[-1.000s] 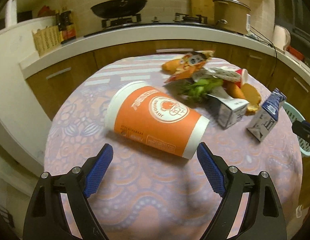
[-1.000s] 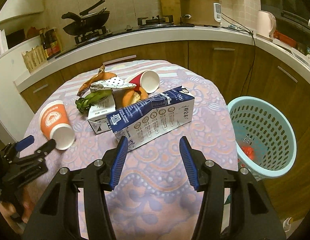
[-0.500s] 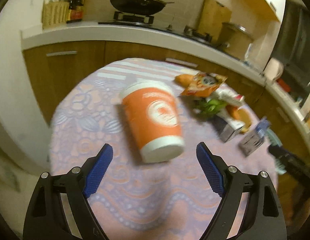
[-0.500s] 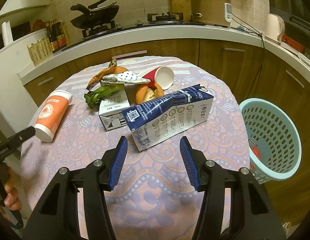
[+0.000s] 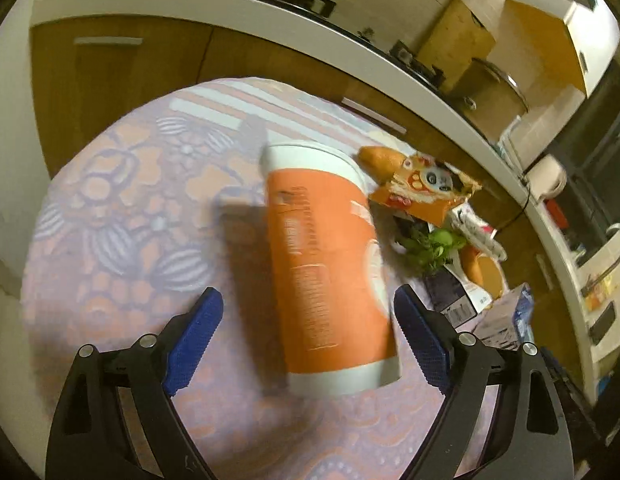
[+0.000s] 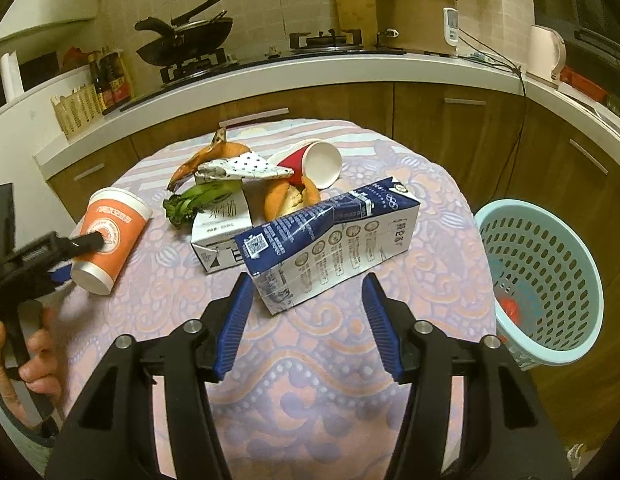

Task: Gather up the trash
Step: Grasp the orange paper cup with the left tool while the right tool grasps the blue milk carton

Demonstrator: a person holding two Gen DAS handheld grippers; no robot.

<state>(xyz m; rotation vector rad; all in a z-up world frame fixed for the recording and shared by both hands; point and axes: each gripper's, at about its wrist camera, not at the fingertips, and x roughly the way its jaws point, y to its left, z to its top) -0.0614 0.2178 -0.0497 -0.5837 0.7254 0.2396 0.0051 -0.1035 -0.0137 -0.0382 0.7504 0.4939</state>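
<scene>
Between the spread blue pads of the left gripper lies the orange paper cup on its side, its white base end nearest the tool and level with the fingertips, its rimmed mouth pointing away; the right pad sits just beside the cup's wall while the left pad stands clear of it, and neither visibly presses on it, though this view is blurred. The cup rests on the round table with its purple and peach patterned cloth. Beyond the cup and to the tool's right sits a heap of litter: an orange snack wrapper, some green leafy scraps and cartons that are partly hidden. Ahead of the right gripper, whose fingers are also held wide with nothing between them, the blue and white milk carton lies tipped over, its near end just past the fingertips. Behind it are a small white carton, a red paper cup on its side and a banana peel. Off to this tool's right, beside the table and lower down, stands the light blue slotted basket with something red inside. A kitchen counter runs behind everything.
</scene>
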